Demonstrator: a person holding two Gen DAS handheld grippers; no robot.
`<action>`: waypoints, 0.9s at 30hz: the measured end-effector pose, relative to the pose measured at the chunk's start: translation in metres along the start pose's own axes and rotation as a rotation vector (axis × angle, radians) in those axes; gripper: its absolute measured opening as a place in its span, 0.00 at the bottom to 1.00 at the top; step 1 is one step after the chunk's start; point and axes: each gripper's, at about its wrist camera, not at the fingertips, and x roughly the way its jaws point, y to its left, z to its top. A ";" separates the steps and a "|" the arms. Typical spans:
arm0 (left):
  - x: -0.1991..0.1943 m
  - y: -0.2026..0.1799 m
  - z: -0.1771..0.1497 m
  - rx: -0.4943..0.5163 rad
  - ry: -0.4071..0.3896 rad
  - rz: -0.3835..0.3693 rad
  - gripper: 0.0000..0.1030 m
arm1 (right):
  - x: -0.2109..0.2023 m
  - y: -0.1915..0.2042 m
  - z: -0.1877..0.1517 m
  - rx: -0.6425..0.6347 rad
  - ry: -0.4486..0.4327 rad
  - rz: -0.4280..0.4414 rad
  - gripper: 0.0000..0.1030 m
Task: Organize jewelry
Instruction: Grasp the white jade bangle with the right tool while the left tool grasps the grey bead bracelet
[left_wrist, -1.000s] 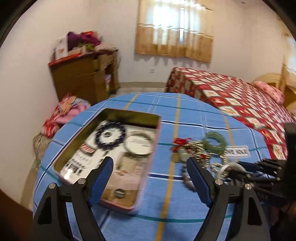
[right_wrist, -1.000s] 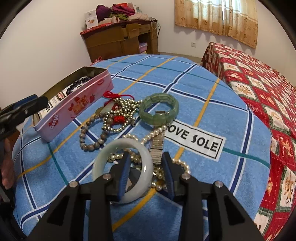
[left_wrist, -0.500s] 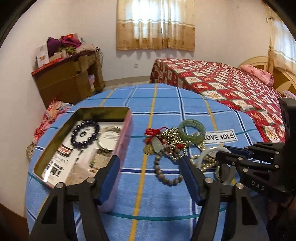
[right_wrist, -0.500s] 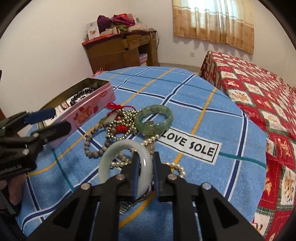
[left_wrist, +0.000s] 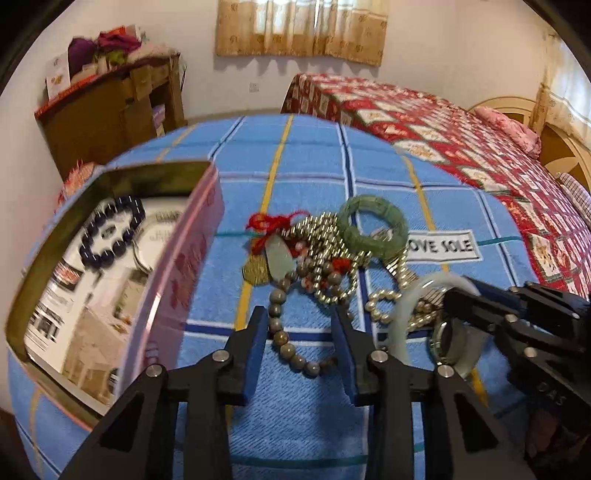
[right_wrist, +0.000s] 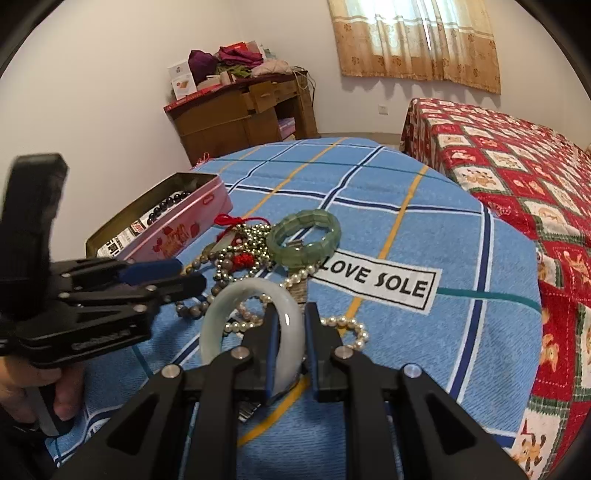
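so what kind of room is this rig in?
Most likely a home bedroom: a bed with a red patchwork cover, a curtained window, and a wooden dresser piled with clothes. The jewelry lies on a blue plaid cloth.

The left wrist camera sat just behind the left gripper (left_wrist: 299, 332) and looked forward and down along its blue-padded fingers, close over the blue checked cloth (left_wrist: 306, 155). The pink tin (left_wrist: 173, 280) lay to the left of those fingers, the jewelry pile (left_wrist: 325, 254) just ahead, and the right gripper (left_wrist: 476, 295) came in from the right edge. The right wrist camera sat behind the right gripper (right_wrist: 290, 328), slightly higher, facing the same way toward the wooden cabinet (right_wrist: 240, 114) and the curtained window (right_wrist: 417, 40). The left gripper (right_wrist: 181, 275) entered at its left. Both views shared the pile, the tin, the cloth's "LOVE SOLE" label (right_wrist: 376, 282), the cabinet, the window and the bed (right_wrist: 517, 166).
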 end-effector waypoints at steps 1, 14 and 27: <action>0.001 0.002 -0.001 -0.009 0.005 -0.006 0.32 | 0.000 0.000 0.000 -0.001 -0.001 0.000 0.15; -0.027 0.012 -0.009 -0.031 -0.057 -0.085 0.07 | -0.006 0.000 -0.004 -0.014 -0.035 0.004 0.16; -0.077 0.011 0.000 -0.022 -0.171 -0.117 0.07 | -0.029 -0.001 0.006 0.016 -0.083 0.019 0.16</action>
